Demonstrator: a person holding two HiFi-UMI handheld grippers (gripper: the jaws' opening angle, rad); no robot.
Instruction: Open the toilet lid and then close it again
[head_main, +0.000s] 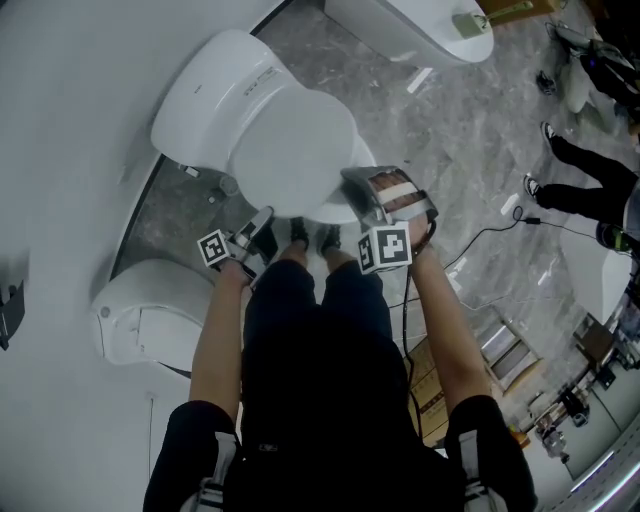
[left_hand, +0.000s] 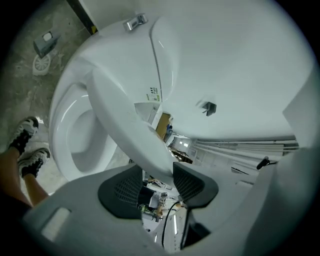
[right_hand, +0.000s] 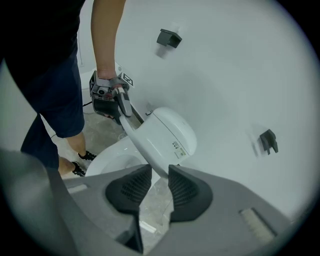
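The white toilet lid (head_main: 290, 150) stands partly raised over the bowl (left_hand: 75, 135), tilted back toward the tank (head_main: 215, 85). My left gripper (head_main: 262, 222) is at the lid's front left edge. In the left gripper view the lid's rim (left_hand: 125, 125) runs down between the jaw tips of this gripper (left_hand: 156, 180), which stand wide and loose around it. My right gripper (head_main: 352, 188) is at the lid's front right edge. In the right gripper view its dark pads (right_hand: 187, 187) close on the thin lid rim (right_hand: 155, 150), and the left gripper (right_hand: 120, 107) shows at the far edge.
A second white toilet (head_main: 140, 310) stands at lower left and another fixture (head_main: 420, 30) at the top. My shoes (head_main: 310, 235) are in front of the bowl. A cable (head_main: 480, 240) crosses the marble floor, another person's legs (head_main: 580, 190) are at right, and a toilet brush (left_hand: 42, 52) stands by the wall.
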